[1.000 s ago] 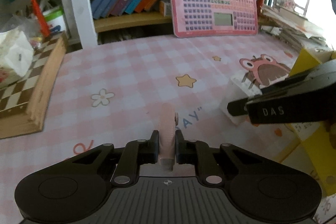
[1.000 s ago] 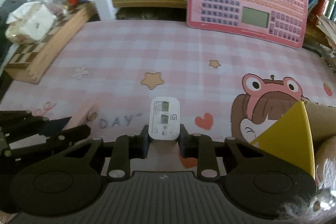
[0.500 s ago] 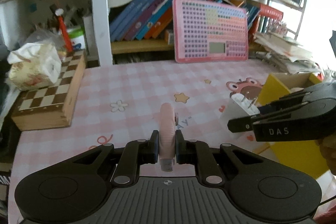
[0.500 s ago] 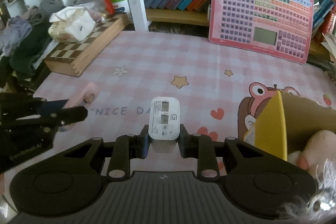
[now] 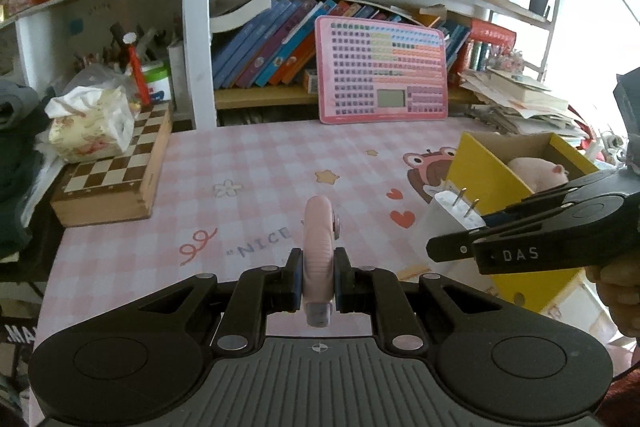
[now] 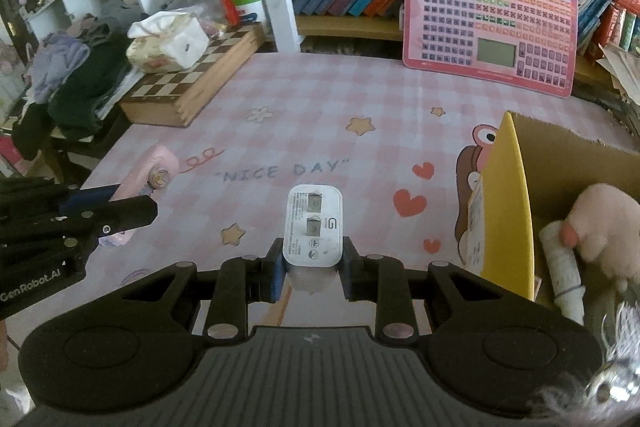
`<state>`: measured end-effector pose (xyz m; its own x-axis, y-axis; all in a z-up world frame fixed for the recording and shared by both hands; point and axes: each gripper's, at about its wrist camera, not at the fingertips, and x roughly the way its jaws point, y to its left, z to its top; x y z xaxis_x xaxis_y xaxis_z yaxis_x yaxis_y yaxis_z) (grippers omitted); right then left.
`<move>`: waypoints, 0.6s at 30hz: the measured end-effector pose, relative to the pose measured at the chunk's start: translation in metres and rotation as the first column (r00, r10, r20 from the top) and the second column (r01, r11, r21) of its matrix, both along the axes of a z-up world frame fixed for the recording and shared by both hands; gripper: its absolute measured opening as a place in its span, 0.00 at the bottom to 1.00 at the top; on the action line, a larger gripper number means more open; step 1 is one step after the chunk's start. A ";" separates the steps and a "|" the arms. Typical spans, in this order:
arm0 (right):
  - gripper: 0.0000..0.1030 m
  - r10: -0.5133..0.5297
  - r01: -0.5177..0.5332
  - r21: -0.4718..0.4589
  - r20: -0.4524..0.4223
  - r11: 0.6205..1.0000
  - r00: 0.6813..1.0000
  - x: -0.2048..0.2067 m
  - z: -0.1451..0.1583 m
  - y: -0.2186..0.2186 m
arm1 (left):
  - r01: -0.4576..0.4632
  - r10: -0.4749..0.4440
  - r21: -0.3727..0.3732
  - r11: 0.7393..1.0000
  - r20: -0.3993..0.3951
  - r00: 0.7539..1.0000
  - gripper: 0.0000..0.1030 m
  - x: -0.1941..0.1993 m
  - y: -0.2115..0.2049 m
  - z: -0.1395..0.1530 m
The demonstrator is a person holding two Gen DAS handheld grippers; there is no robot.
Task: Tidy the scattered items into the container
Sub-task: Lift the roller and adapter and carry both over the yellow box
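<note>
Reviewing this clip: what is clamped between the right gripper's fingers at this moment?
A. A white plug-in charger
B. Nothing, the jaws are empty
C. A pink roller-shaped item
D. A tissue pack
A: the right gripper is shut on the white charger, its two metal prongs showing, while the pink roller-shaped item sits in the left gripper.
</note>
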<state>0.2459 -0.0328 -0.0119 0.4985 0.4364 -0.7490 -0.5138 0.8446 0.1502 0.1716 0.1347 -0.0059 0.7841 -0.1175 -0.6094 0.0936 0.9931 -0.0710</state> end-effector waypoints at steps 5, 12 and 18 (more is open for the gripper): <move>0.24 -0.004 0.004 0.016 0.014 1.000 1.000 -0.023 0.008 -0.006 | 0.009 -0.009 -0.002 1.000 0.013 1.000 0.13 -0.026 -0.002 0.008; 0.24 -0.024 0.023 0.021 0.023 1.000 0.999 -0.054 0.014 -0.014 | 0.018 -0.018 -0.018 1.000 0.015 1.000 0.13 -0.053 0.001 0.013; 0.24 -0.032 0.031 0.033 0.034 0.999 0.999 -0.079 0.019 -0.016 | 0.042 -0.042 -0.023 0.999 0.030 0.999 0.13 -0.075 -0.003 0.016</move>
<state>0.1674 -0.0490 0.0076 0.5378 0.4437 -0.7169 -0.4927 0.8554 0.1598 0.0962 0.1321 0.0098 0.7956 -0.1649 -0.5830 0.1375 0.9863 -0.0913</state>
